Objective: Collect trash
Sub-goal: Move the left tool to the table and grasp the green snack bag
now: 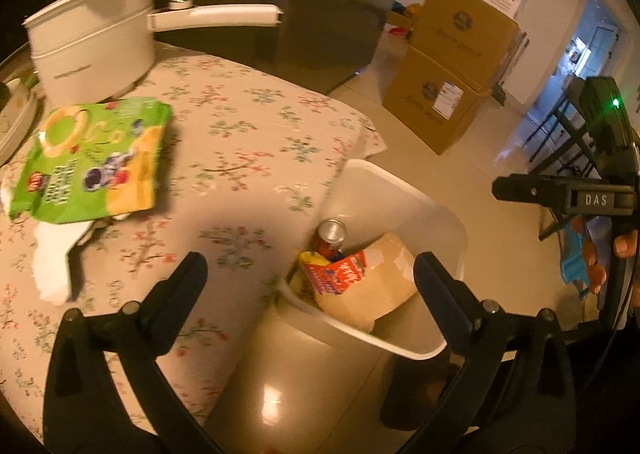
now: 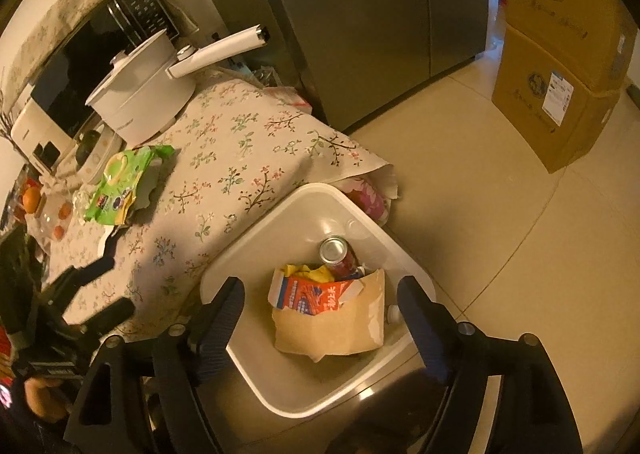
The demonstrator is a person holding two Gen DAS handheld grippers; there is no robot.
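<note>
The white bin beside the table's near edge already holds a can, carton and brown paper bag. A green snack wrapper lies toward the table's far-left edge. Left gripper and right gripper are both spread, empty. Reaching for the wrapper could knock the white pot; white scraps beneath it are blurred.

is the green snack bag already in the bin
No, the green snack bag lies on the floral tablecloth, outside the white bin.
</note>
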